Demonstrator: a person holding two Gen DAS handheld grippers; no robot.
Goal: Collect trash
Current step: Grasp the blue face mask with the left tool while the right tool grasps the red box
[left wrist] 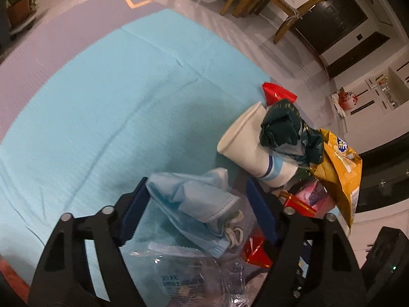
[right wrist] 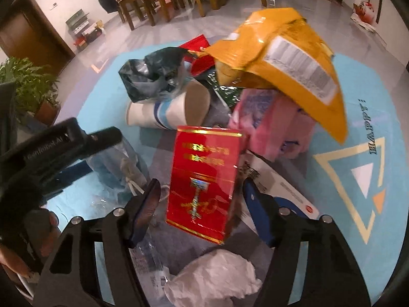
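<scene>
In the lower middle of the left wrist view, the left gripper (left wrist: 198, 209) is standing half open around a crumpled blue face mask (left wrist: 194, 202); only its left pad is touching, so the mask is risking to slip out. In the right wrist view the right gripper (right wrist: 200, 204), also half open, is framing a red box (right wrist: 204, 181) without pressing it. The box's long axis is running up the frame, tilting slightly right, and behind it the yellow bag (right wrist: 283, 58) is lying loosely on the pile and may be sliding down.
</scene>
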